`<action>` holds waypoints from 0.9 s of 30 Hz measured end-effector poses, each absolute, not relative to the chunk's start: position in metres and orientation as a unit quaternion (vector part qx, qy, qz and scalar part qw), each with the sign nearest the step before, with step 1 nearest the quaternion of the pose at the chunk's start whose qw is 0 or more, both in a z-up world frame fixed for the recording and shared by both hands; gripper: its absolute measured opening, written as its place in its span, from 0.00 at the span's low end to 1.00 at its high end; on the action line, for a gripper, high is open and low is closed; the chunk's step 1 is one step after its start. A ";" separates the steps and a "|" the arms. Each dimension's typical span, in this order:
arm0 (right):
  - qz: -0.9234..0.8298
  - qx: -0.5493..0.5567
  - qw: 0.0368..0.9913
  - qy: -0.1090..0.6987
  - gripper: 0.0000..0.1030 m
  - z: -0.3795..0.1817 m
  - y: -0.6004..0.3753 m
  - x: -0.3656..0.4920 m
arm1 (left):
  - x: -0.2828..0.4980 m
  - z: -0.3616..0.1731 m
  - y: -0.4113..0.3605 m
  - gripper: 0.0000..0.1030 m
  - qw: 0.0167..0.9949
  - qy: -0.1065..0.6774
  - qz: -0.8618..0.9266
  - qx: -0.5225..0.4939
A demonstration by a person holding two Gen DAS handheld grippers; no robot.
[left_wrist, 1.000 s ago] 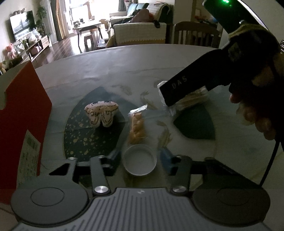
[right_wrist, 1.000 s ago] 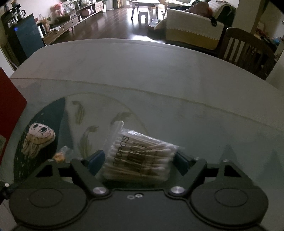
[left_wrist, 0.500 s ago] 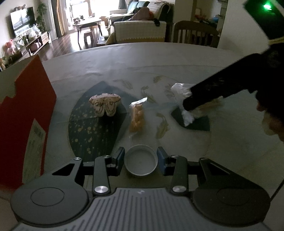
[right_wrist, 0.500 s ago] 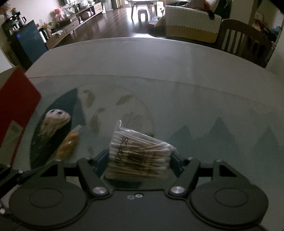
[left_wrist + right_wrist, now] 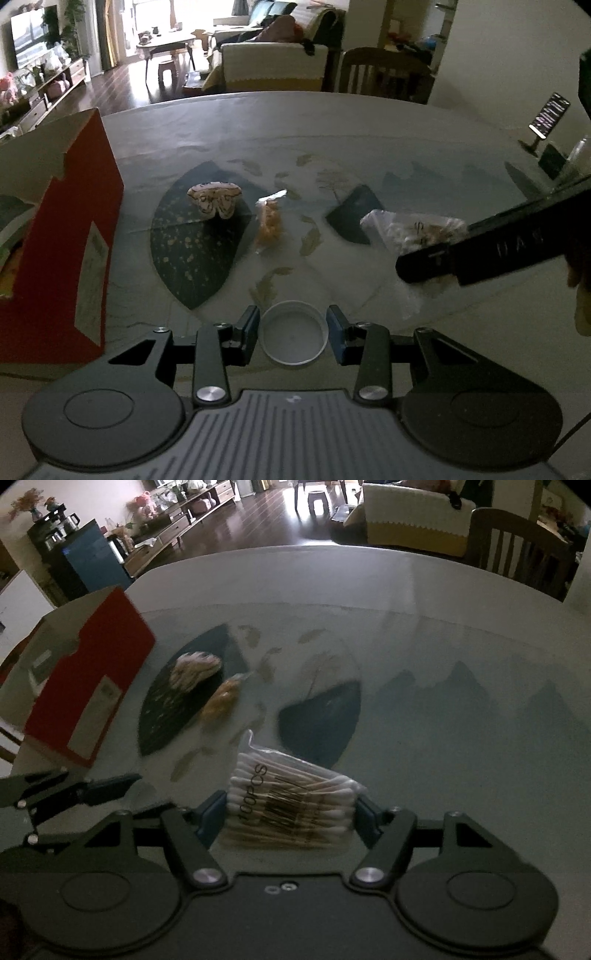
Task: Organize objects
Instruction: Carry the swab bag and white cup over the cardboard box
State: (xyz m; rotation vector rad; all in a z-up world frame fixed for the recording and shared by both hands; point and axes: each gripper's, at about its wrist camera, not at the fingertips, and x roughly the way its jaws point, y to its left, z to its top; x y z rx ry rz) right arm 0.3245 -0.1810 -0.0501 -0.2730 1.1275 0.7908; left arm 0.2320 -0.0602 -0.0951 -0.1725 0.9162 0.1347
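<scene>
Holding one cap (image 5: 293, 338), one swab pack (image 5: 291, 808).

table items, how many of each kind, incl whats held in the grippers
white round lid: 1
bag of cotton swabs: 1
small orange snack bag: 1
patterned plush toy: 1
red box: 1
phone on a stand: 1
total: 6

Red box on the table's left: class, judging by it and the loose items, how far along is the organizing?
Done: something already lies in the red box, unclear what. In hand: left gripper holds a white lid; right gripper holds a cotton swab pack. Left: plush toy and snack bag on the table.
</scene>
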 end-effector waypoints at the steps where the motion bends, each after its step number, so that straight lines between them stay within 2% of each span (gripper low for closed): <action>1: 0.364 -0.125 0.763 0.519 0.68 -0.048 -0.182 0.319 | 0.229 -0.093 -0.060 0.37 0.892 0.441 0.060 -0.084; 14: 0.363 -0.108 0.764 0.522 0.68 -0.016 -0.181 0.262 | 0.186 -0.060 -0.041 0.37 0.897 0.432 0.026 -0.092; 27: 0.391 -0.126 0.768 0.492 0.68 0.020 -0.123 0.205 | 0.142 -0.019 0.019 0.37 0.911 0.403 0.018 -0.087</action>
